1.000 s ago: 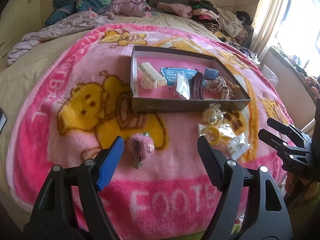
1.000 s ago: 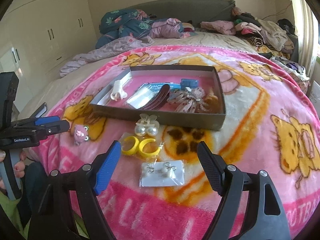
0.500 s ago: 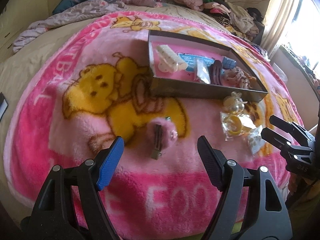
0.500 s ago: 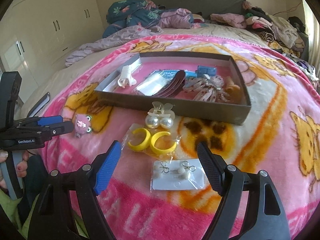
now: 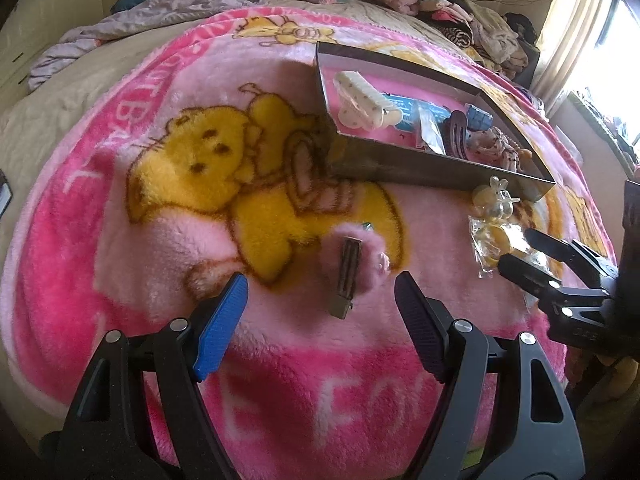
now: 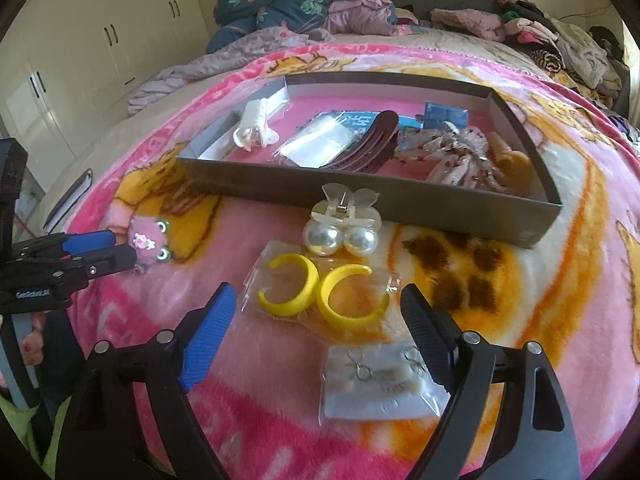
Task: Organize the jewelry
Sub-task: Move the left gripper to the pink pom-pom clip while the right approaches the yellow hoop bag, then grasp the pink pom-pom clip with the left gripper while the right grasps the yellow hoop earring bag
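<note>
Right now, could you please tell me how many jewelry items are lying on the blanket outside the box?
4: fuzzy pink clip at left, pearl claw clip by the box, bagged yellow hoops, then bagged stud earrings nearest.

Grey box [image 6: 400,196] open, holding clips and packets. Just before its front wall: pearl claw clip [image 6: 342,228]; nearer, bagged yellow hoops [image 6: 320,292]; then stud earring card [image 6: 380,384]. Left of box: fuzzy pink clip [image 5: 354,264], clasp up.

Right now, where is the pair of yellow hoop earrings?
In the right wrist view the yellow hoop earrings lie in a clear bag on the blanket, outside the box, between the pearl hair clip and the stud earring card.
</note>
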The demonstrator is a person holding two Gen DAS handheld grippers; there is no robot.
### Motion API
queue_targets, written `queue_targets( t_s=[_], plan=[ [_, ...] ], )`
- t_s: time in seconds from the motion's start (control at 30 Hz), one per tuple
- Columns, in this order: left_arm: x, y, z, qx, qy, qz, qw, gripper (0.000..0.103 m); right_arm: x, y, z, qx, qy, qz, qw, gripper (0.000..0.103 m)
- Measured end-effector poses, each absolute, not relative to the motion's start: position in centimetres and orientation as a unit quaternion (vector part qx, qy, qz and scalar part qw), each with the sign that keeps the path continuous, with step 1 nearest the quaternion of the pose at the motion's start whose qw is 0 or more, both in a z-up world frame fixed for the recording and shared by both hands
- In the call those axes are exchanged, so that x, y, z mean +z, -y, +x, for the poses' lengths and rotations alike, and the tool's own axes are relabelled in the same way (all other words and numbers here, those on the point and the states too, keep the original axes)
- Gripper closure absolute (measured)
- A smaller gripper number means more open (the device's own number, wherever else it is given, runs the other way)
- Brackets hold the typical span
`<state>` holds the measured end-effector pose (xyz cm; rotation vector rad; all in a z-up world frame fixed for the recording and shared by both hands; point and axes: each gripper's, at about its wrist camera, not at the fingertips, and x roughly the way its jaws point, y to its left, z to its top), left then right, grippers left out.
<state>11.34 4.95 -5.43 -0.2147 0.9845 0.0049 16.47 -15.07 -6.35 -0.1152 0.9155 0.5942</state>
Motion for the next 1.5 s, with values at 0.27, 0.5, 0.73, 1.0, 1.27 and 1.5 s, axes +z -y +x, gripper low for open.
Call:
queue_targets(
  t_s=[0.27,0.5,0.73,1.0,1.27,1.5],
  plan=[
    [-5.9,-4.7,12.0,-0.012,-0.476,-0.103,0.873,0.036,-7.5,14.2,17.5,0.277,-0.444,-0.054,0.85,0.022],
    [-6.5,-4.5,13.1,-0.027,-0.478,-0.108,0.871,0.048,-7.5,13.9,17.1,0.281,-0.434,-0.067,0.853,0.042],
    [-6.9,-3.6,13.9,-0.042,-0.482,-0.105,0.869,0.071,-6.7,14.8,17.0,0.292,-0.43,-0.055,0.852,0.059],
    [-6.7,-3.8,13.2,-0.043,-0.479,-0.098,0.871,0.081,-6.9,13.3,16.0,0.319,-0.441,-0.059,0.837,0.044],
    [-6.0,-5.1,12.5,-0.033,-0.471,-0.11,0.875,0.081,-7.9,10.4,14.7,0.307,-0.437,-0.097,0.84,0.018],
    [-5.4,-5.6,12.2,-0.032,-0.464,-0.115,0.878,0.081,-8.1,10.0,14.2,0.299,-0.418,-0.118,0.849,0.026]
  ],
)
